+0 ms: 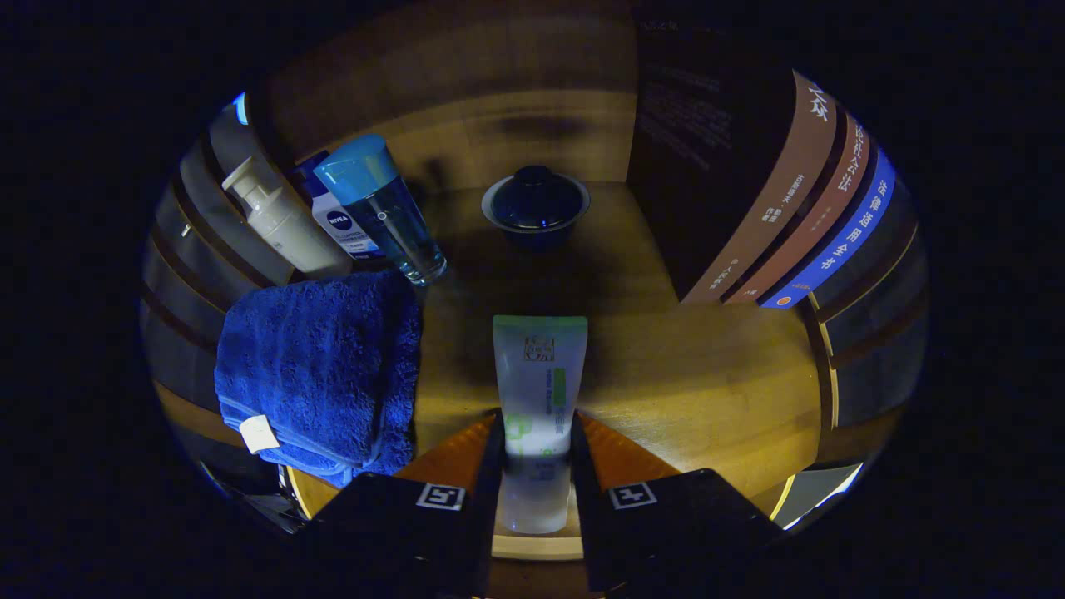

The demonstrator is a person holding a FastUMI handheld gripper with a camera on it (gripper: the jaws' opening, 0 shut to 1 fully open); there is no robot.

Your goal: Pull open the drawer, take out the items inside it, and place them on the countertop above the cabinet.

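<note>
Gripper point(537, 466) was clamped on a pale tube point(538, 391), one finger pressing each side of its lower body. The tube stood out forward between the fingers, crimped flat end pointing away, its cap end down near the finger bases. It was held over a wooden countertop point(715, 391); whether the tube touched the wood could not be told.

Left of the fingers, just beside the tube, a folded blue towel point(320, 366) lay on the wood, a small white tag at its near corner. Beyond the towel stood three containers close together: a cream pump bottle point(279, 220), a white-and-blue bottle point(337, 220) behind it, and a clear bottle with a blue cap point(383, 208), all leaning in the fisheye. Straight ahead, well beyond the tube's end, sat a dark lidded bowl point(535, 204). Right of the bowl, a row of upright books point(799, 216).
</note>
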